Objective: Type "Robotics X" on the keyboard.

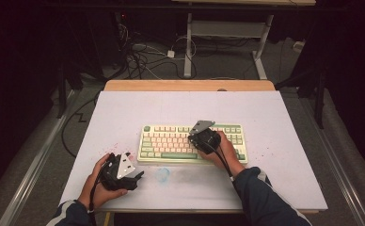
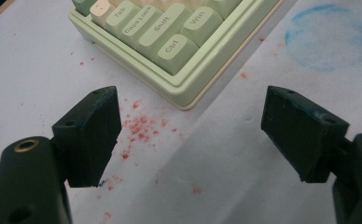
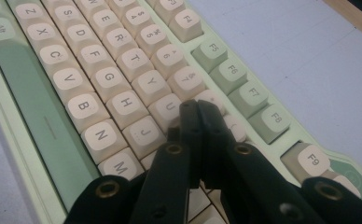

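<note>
The right hand (image 1: 225,149) reaches forward over the pale green and cream keyboard (image 1: 169,141), the wrist bent down, so the right hand-held gripper (image 3: 198,112) points steeply onto the keys. In the right gripper view its two black jaws are pressed together with nothing between them, and their tips rest among the cream keys near U and J; I cannot tell which key they touch. The left hand (image 1: 103,181) lies low at the near left of the white bench (image 1: 274,141), holding the left hand-held gripper (image 2: 191,135) just beside the keyboard's near-left corner. In the left gripper view its jaws stand wide apart and hold nothing, with red specks (image 2: 139,128) and a blue chalky ring (image 2: 330,39) on the bench. The high view shows the keyboard in the bench's middle, its long axis running left to right, the long green space bar toward the person.
</note>
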A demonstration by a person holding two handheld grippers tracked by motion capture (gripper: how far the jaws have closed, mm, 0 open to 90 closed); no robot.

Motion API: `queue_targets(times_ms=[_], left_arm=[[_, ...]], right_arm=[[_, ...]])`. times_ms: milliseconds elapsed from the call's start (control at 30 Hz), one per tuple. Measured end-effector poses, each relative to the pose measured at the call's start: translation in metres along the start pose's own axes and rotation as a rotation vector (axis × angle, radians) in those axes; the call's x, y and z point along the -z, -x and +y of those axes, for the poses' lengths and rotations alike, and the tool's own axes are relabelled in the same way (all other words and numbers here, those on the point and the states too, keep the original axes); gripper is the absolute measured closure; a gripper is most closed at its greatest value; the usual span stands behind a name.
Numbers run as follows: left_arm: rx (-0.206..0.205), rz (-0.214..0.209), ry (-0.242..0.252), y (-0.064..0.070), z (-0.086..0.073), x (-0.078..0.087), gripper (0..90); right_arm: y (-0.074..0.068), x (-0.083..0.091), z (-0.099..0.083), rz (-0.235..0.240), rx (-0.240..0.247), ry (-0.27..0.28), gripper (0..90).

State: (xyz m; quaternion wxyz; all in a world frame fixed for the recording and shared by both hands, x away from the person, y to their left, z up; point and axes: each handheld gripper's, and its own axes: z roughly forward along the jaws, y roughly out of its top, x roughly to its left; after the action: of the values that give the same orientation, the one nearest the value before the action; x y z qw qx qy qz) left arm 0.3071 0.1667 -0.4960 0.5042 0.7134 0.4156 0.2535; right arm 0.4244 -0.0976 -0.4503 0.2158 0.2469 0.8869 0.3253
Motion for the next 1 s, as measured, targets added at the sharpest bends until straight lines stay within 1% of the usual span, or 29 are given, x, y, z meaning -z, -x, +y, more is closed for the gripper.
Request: queue_targets(times_ms=[67, 167, 233, 300, 367, 400, 467, 500, 567, 633, 700, 767, 833, 900, 933, 1000], left_arm=[[0.0, 0.0, -0.001, 0.0, 0.0, 0.0, 18.7], [0.0, 0.001, -0.005, -0.001, 0.0, 0.0, 18.7], [-0.001, 0.001, -0.009, 0.0, -0.001, -0.001, 18.7], [0.0, 0.0, -0.009, 0.0, -0.001, -0.001, 18.7], [0.0, 0.002, -0.01, 0.0, -0.001, -0.001, 18.7], [0.0, 0.002, -0.011, 0.0, -0.001, -0.002, 18.7], [0.002, 0.003, -0.016, 0.0, -0.001, -0.002, 18.7], [0.002, 0.004, -0.015, 0.0, -0.001, -0.002, 18.7], [0.003, 0.005, -0.016, -0.001, -0.001, -0.002, 18.7], [0.006, 0.006, -0.014, -0.001, -0.001, -0.002, 18.7], [0.006, 0.006, -0.015, -0.002, -0.001, -0.001, 18.7], [0.003, 0.008, -0.017, -0.002, -0.001, -0.002, 18.7], [0.006, 0.007, -0.018, -0.003, -0.001, -0.002, 18.7], [0.003, 0.008, -0.02, -0.003, -0.002, -0.002, 18.8], [0.002, 0.008, -0.022, -0.003, -0.002, -0.002, 18.7], [0.002, 0.007, -0.022, -0.003, -0.002, -0.002, 18.7]], right_arm=[[0.001, 0.002, -0.001, 0.005, -0.011, 0.012, 89.2], [0.003, 0.008, 0.0, 0.006, -0.029, 0.041, 87.9], [0.003, 0.012, -0.001, 0.015, -0.039, 0.064, 86.9], [0.003, 0.015, -0.001, 0.004, -0.042, 0.082, 85.6], [0.004, 0.019, -0.001, 0.004, -0.049, 0.099, 84.4], [0.004, 0.021, -0.001, -0.001, -0.052, 0.107, 83.4], [0.006, 0.025, -0.002, 0.003, -0.066, 0.129, 81.2], [0.006, 0.027, -0.002, -0.002, -0.065, 0.133, 79.5], [0.006, 0.031, -0.003, 0.005, -0.066, 0.147, 76.9], [0.006, 0.034, -0.003, -0.006, -0.061, 0.156, 72.3], [0.006, 0.038, -0.003, -0.003, -0.06, 0.173, 67.9], [0.006, 0.042, -0.004, -0.017, -0.052, 0.185, 60.3], [0.007, 0.047, -0.004, -0.019, -0.053, 0.202, 54.8], [0.007, 0.051, -0.005, -0.036, -0.043, 0.22, 48.3], [0.007, 0.054, -0.006, -0.041, -0.043, 0.23, 46.4], [0.007, 0.058, -0.007, -0.059, -0.038, 0.239, 40.4]])
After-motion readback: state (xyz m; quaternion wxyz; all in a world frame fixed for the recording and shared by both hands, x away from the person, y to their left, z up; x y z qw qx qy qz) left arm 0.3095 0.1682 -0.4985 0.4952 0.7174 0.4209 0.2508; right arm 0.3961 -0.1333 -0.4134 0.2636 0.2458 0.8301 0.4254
